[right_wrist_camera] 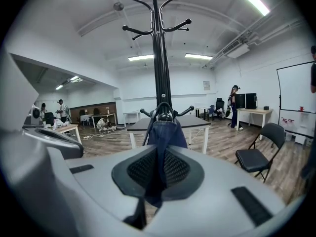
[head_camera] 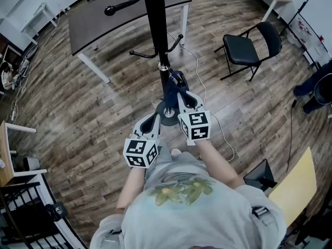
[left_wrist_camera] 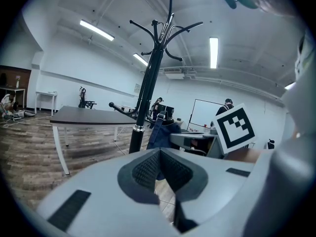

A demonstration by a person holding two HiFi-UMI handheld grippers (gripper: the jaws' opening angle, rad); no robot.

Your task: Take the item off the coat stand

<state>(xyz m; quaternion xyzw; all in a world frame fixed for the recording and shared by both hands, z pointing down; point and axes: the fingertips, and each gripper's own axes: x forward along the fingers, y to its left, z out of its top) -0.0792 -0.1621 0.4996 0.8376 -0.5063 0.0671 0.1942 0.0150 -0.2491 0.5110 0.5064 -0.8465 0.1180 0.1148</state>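
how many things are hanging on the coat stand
1: a dark blue cloth item on the coat stand's lower hooks, pinched in the right tool. The upper hooks look bare.

The stand (head_camera: 154,35) rises from the floor (head_camera: 78,113) directly ahead of the person (head_camera: 192,201). The item (head_camera: 171,87) hangs against the stand's near side, below the lower hooks (head_camera: 141,54). The right gripper (head_camera: 181,90) is at the item, which sits pinched between its jaws. The left gripper (head_camera: 155,119) is just left of the right one and nearer the person, beside the stand's base, its jaws together on nothing. A table (head_camera: 93,19) stands behind the stand, to the left. A chair (head_camera: 249,45) stands to the right, well apart. A cable (head_camera: 220,134) lies on the floor right of the base.
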